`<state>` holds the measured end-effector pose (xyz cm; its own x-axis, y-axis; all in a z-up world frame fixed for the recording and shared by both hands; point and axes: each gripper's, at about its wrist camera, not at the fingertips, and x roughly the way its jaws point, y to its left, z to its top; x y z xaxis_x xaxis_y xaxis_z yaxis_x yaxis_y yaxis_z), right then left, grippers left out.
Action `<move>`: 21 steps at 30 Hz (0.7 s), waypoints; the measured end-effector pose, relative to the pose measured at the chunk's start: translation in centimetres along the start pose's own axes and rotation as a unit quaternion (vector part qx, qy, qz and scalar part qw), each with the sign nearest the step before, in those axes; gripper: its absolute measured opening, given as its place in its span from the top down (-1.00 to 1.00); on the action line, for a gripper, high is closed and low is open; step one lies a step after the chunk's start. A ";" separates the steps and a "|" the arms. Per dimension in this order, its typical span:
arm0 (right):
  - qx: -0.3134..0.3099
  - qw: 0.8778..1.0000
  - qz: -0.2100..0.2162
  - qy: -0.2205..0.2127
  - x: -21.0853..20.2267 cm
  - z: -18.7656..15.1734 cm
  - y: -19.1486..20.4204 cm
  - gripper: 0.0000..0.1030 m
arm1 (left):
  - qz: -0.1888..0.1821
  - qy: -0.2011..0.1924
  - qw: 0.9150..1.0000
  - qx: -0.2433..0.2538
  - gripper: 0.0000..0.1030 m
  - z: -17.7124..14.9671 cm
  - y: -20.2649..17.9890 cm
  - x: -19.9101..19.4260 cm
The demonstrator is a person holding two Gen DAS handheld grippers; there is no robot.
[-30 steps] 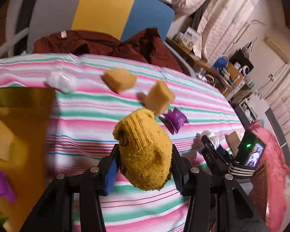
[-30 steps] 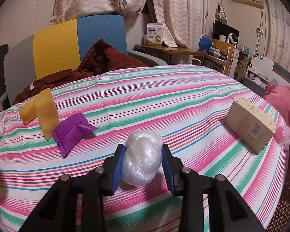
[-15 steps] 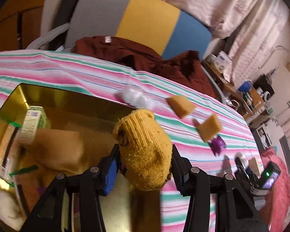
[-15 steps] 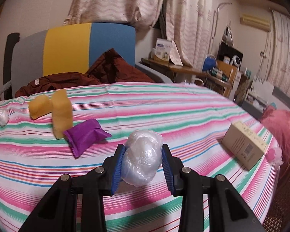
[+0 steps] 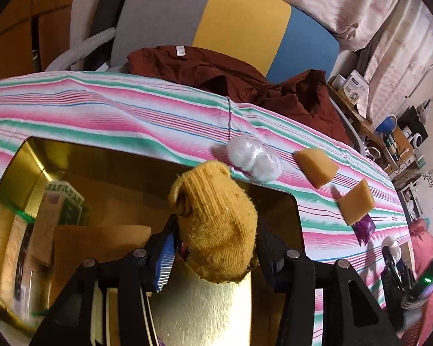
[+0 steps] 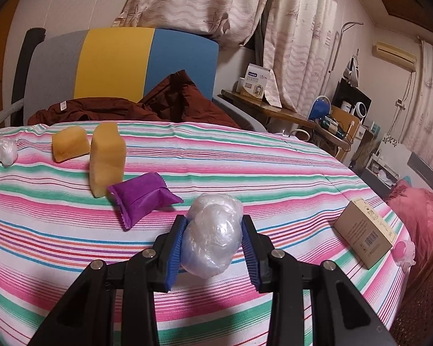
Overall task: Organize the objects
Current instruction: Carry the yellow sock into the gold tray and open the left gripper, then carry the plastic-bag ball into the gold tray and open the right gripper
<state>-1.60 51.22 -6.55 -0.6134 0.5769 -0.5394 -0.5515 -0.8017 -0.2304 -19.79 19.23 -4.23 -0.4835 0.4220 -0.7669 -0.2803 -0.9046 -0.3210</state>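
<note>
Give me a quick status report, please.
Left gripper jaws opening, yellow sock between them over gold box. Right gripper holds plastic ball. Nothing blocking.

Background items: grey, yellow and blue chair back [image 6: 115, 63] at 11 o'clock, maroon garment [image 6: 147, 106] draped below it, patterned curtains [image 6: 274, 14] at 12, cluttered wooden desk [image 6: 288, 112] at 2.
</note>
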 end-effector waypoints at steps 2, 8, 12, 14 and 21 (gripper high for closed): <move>-0.002 1.000 -0.001 0.001 0.1 0.0 0.1 0.27 | 0.002 -0.006 1.000 0.005 -0.12 0.3 0.0 -0.1; -0.010 1.000 -0.004 0.001 0.1 0.0 0.4 0.27 | -0.009 -0.028 0.999 0.014 -0.83 -0.1 -1.3 -1.5; -0.012 1.000 -0.005 -0.002 -0.1 -0.2 0.4 0.27 | -0.018 -0.038 0.999 0.011 -0.96 -0.8 -1.9 -2.9; -0.012 1.000 -0.005 -0.003 -0.1 -0.2 0.4 0.27 | -0.033 -0.037 0.999 -0.001 -0.97 -1.4 -1.6 -3.6; -0.012 1.000 -0.004 -0.008 -0.3 -0.1 0.5 0.27 | -0.063 -0.030 0.997 -0.022 -0.99 -4.5 0.2 -5.9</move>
<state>-1.61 50.68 -6.62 -0.6174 0.5861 -0.5247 -0.5430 -0.8001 -0.2548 -13.32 16.29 -2.29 -0.4967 0.5336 -0.6845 -0.3050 -0.8457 -0.4380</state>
